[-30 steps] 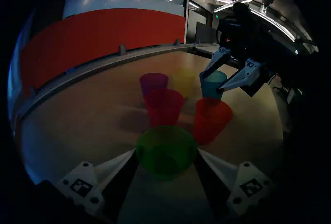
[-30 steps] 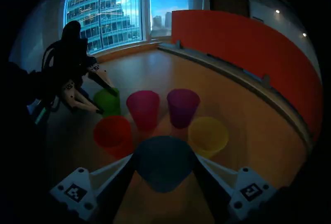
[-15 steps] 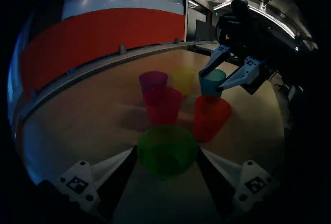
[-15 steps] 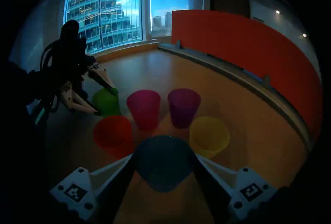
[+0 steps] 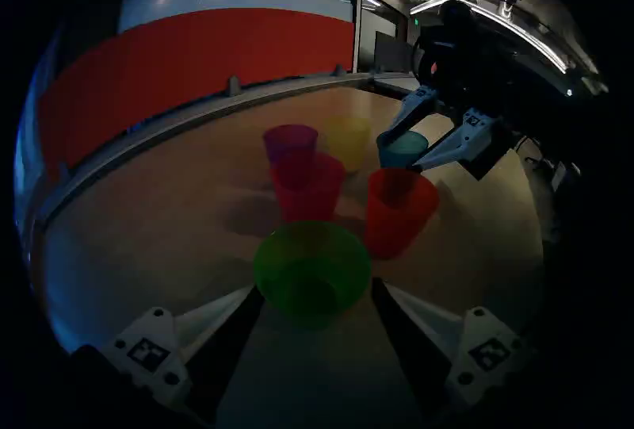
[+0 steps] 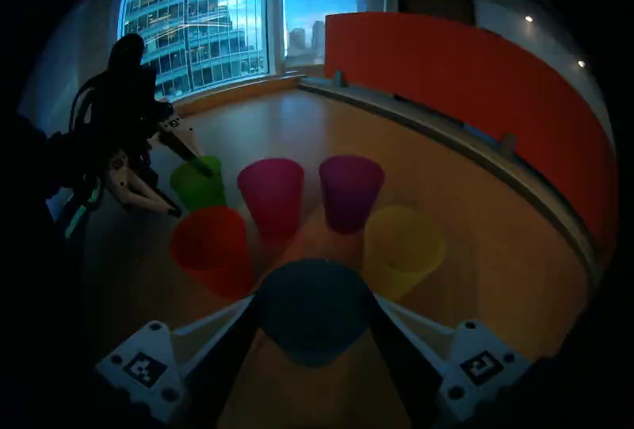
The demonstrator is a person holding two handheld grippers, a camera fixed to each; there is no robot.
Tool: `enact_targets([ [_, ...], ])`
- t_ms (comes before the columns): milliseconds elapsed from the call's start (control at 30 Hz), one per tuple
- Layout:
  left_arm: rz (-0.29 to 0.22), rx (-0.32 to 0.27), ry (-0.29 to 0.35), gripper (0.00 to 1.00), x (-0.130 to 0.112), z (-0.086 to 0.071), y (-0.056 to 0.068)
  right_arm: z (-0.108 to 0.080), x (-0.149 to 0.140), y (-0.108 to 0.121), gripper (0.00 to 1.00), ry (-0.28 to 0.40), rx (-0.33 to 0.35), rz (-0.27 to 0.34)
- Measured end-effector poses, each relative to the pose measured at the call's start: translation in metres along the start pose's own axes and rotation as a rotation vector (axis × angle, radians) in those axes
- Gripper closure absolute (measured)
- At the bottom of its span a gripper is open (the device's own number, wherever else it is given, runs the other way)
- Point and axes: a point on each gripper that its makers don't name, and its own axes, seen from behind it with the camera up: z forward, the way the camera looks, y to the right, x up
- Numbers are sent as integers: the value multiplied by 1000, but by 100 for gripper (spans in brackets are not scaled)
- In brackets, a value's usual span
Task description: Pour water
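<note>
Here, the left gripper clamps a green cup between both fingers at the lower centre of the left gripper view. The right gripper likewise grips a blue cup at the lower centre of the right gripper view. Between the two held cups, on the wooden table, stand a red cup, a pink cup, a purple cup and a yellow cup, close together and upright.
</note>
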Motion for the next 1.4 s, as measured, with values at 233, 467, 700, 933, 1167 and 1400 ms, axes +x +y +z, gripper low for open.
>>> enact_targets([
  [233,-13,8,1,2,-1,-1,-3,-3,-5,-1,6,-2,-15,-11],
  [467,-9,8,2,2,-2,-2,-3,-6,-11,-3,7,-8,-25,-17],
  [700,-9,14,6,2,0,-4,-3,-6,-14,-1,0,-18,-40,-16],
  [933,-13,25,5,2,-4,-10,-5,-11,-17,-2,0,-14,-49,-2],
  [1167,-25,42,11,2,-8,-21,-6,-24,-26,-1,0,-15,-77,0],
  [1400,-42,71,18,2,-14,-35,-7,-39,-38,-1,0,-12,-105,16],
])
